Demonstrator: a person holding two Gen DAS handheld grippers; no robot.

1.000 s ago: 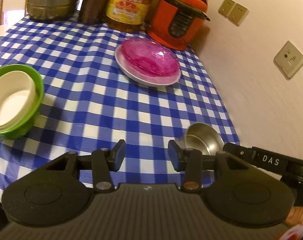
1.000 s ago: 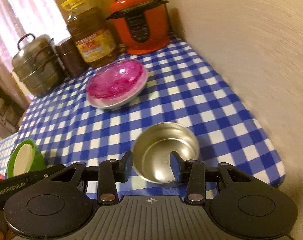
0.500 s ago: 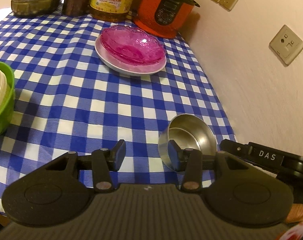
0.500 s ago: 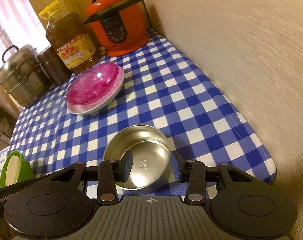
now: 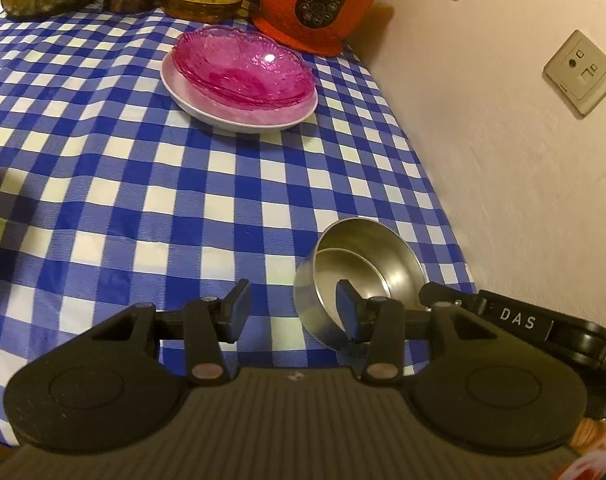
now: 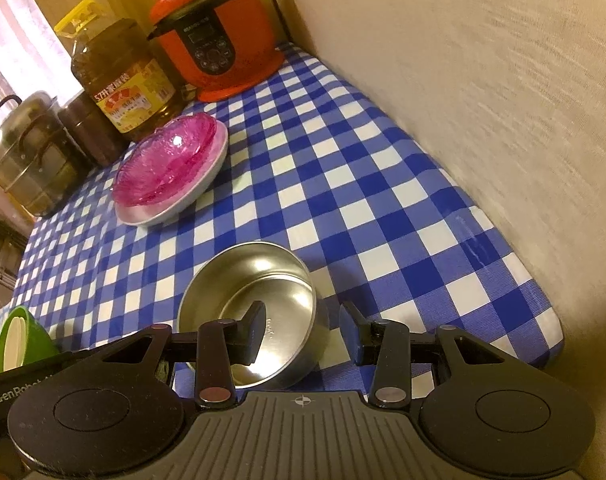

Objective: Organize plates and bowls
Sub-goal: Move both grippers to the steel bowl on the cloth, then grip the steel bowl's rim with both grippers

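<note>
Landmark: steel bowl, near the front edge of the checked tablecloth, toward the wall side.

Change: over the last second both of my grippers came in and down on the steel bowl. A second earlier it sat ahead of my right gripper and clear of the fingers; at this moment the bowl's wall-side rim lay between them.

Right gripper: jaws partly apart and unchanged in width. One finger hung inside the bowl, the other outside its wall. No pad pressed on metal as far as I could see, so not gripping yet.

Left gripper: jaws partly apart, nothing between them. It hovered just beside the steel bowl; its finger nearest the bowl overlapped the rim in view, and I could not tell if it touched.

Bowl itself: upright on the cloth, apparently one smaller steel bowl nested in a larger, though I was not sure of that.

Other ware: pink glass dishes stacked on a white plate, well beyond the steel bowl toward the red cooker. Green bowl with white bowls inside, far to the other side of the steel bowl.

Meaning for task: the approach looked finished; I judged the rim pinch came next, then a lift to wherever the bowls were being gathered.

Risk: thin slick rim, could slip or tip if pinched shallow.
</note>
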